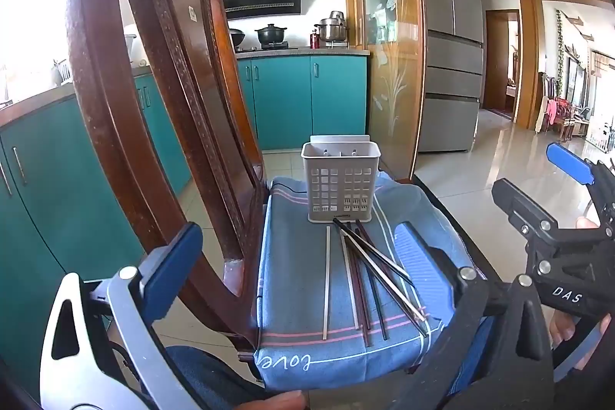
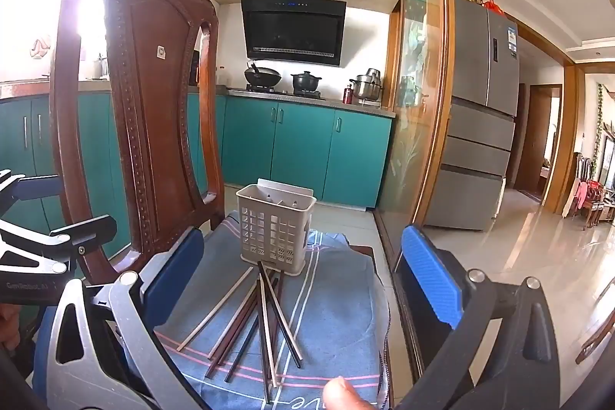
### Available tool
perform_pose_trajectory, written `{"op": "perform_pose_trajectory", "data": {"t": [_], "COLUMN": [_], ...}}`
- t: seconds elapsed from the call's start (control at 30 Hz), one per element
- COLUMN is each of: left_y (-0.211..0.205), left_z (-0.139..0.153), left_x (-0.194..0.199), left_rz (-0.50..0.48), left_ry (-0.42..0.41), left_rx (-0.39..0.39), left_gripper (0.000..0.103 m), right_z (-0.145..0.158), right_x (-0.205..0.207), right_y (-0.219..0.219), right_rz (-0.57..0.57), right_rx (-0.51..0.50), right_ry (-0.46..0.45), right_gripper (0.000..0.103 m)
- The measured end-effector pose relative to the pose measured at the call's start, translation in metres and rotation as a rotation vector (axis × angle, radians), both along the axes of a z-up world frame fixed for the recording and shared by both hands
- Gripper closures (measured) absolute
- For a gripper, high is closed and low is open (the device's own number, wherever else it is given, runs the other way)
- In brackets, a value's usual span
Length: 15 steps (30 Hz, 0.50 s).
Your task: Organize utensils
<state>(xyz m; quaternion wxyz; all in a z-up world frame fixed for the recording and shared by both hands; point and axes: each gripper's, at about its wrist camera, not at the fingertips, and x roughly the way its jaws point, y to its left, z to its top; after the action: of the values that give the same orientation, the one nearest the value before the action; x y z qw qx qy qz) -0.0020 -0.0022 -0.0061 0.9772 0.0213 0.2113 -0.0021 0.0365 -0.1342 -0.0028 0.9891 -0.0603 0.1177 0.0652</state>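
On the blue cloth (image 1: 300, 279) draped over the chair seat, loose chopsticks (image 1: 369, 279) fan out just before the upright grey utensil basket (image 1: 340, 187). The left gripper (image 1: 303, 279) and right gripper (image 2: 303, 283) both stand wide apart, empty.

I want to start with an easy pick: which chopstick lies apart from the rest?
The pale chopstick farthest left on the blue cloth. It lies alone with bare cloth either side, while the other chopsticks overlap in a crossed pile before the holder.
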Motion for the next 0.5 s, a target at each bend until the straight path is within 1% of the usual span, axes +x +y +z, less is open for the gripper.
{"op": "perform_pose_trajectory", "data": {"t": [0.5], "left_y": [0.0004], "left_z": [0.0024], "left_x": [0.0001], "left_rz": [-0.003], "left_ry": [0.004], "left_rx": [0.003], "left_gripper": [0.004], "right_z": [0.0011], "right_x": [-0.0017], "right_y": [0.0008], "right_rz": [0.008], "right_rx": [0.001], "right_ry": [-0.003], "right_gripper": [0.002]}}
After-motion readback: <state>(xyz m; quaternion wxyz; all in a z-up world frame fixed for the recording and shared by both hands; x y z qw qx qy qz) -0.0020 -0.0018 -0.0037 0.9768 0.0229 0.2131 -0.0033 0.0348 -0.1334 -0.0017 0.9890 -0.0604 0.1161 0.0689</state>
